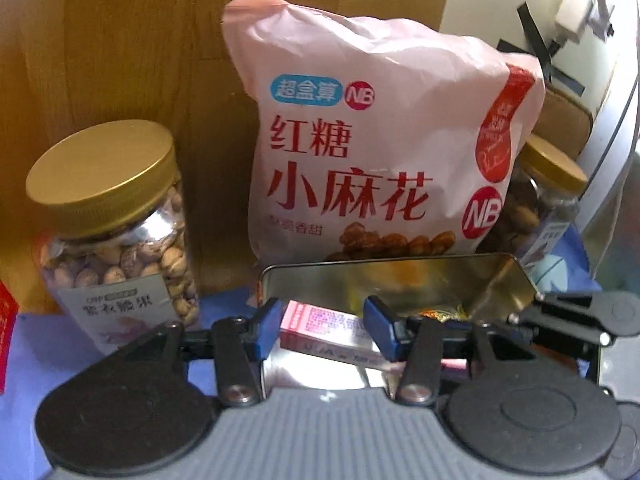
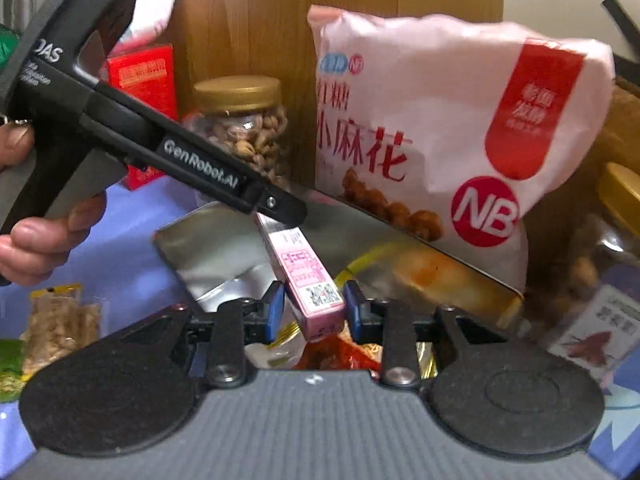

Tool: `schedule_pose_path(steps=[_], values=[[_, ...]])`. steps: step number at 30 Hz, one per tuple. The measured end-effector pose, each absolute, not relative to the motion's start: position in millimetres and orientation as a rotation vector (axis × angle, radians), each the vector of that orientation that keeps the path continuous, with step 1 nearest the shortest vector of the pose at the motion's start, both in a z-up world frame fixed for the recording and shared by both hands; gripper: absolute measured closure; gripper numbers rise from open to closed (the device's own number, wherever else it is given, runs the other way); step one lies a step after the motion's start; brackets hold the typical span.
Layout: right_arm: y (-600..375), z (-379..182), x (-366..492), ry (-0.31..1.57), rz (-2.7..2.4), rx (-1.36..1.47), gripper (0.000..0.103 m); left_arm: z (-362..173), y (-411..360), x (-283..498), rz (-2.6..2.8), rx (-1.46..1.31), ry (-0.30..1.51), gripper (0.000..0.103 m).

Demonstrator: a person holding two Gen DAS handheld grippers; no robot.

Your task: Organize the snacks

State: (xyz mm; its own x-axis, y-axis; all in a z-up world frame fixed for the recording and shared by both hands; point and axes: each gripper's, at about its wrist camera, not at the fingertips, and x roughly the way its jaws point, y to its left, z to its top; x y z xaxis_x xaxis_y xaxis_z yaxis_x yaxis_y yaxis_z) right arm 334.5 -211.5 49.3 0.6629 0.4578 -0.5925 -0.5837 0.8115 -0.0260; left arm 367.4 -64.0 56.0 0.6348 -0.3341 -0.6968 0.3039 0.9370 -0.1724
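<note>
- Right gripper nearest, pads astride the near end of the pink box: right pad touching it, a thin dark gap at the left pad, so apart and not clamped.
- Left gripper with jaws partly apart and the same box lying slantwise across the gap; cannot tell whether the pads press on it.
- From the right wrist, left gripper reaching in from the left, tip over the far end of the box, handle gripped by a hand.
- Box tilted over an open tin, not lying flat inside it.
- Red and gold wrappers in the tin under the box's near end.
- Tin resting on a blue cloth; a clear packet of pale bars on the cloth, well to the left.
- Just behind the tin, a pink bag upright, printed with red characters and "NB".
- Left of the bag, a gold-lidded jar of nuts, upright on the cloth.
- Right of the bag and partly hidden by it, a second jar, also gold-lidded.
- Farther left, behind the left gripper, a red carton, upright.
- Farthest back, a wood panel behind the bag and jars.
</note>
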Motion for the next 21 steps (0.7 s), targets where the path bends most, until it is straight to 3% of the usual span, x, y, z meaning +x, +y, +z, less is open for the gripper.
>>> schedule_pose_path(steps=[13,19,21], values=[[-231,77,258,0.484,0.603,-0.137,0.062,83,-24,294,-0.397,-0.062,0.730,0.053],[-205,61,201,0.552,0.769,-0.054,0.061,56,35,234,-0.341,-0.095,0.790,0.047],[-190,53,187,0.583,0.817,-0.033,0.056,43,53,222,-0.320,-0.117,0.822,0.044]])
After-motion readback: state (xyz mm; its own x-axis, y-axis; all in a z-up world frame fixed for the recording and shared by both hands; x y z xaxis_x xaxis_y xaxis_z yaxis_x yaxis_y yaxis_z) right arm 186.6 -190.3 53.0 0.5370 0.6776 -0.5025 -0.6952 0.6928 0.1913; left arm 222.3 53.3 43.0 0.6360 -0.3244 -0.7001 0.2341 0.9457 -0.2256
